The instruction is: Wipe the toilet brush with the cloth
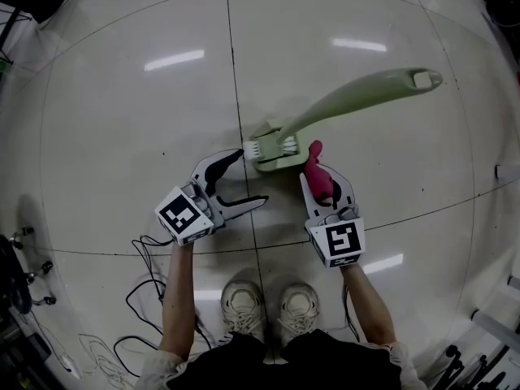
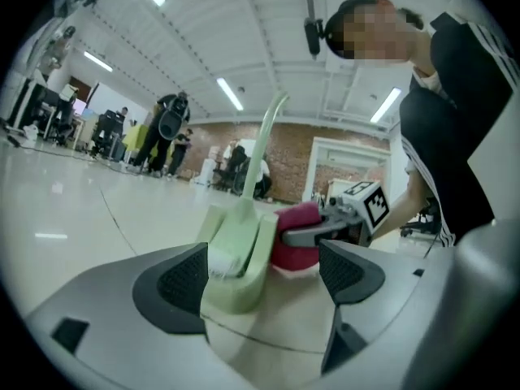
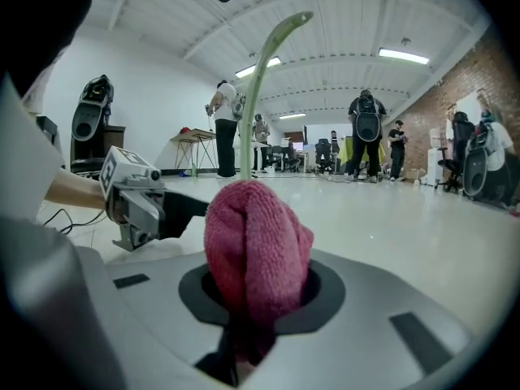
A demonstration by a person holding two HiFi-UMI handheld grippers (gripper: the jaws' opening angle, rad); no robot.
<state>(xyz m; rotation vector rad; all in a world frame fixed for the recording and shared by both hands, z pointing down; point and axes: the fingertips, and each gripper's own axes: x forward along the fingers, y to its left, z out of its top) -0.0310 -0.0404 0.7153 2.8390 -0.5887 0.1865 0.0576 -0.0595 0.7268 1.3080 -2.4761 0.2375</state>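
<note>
A pale green toilet brush (image 1: 280, 149) rests on the floor, its white bristles (image 1: 262, 146) at the left end and its long handle (image 1: 366, 92) rising to the upper right. My left gripper (image 1: 248, 179) is open just left of and below the brush head. In the left gripper view the brush (image 2: 240, 258) stands between the jaws, close to the left pad (image 2: 183, 279). My right gripper (image 1: 322, 187) is shut on a pink cloth (image 1: 317, 173), whose tip is next to the brush head. In the right gripper view the cloth (image 3: 256, 250) bulges out from between the jaws and the handle (image 3: 258, 80) rises behind it.
Black and white cables (image 1: 134, 307) lie on the floor at the lower left, beside the person's shoes (image 1: 276, 303). Dark stands (image 1: 20, 275) sit at the left edge. Several people (image 3: 366, 136) and desks stand far off in the hall.
</note>
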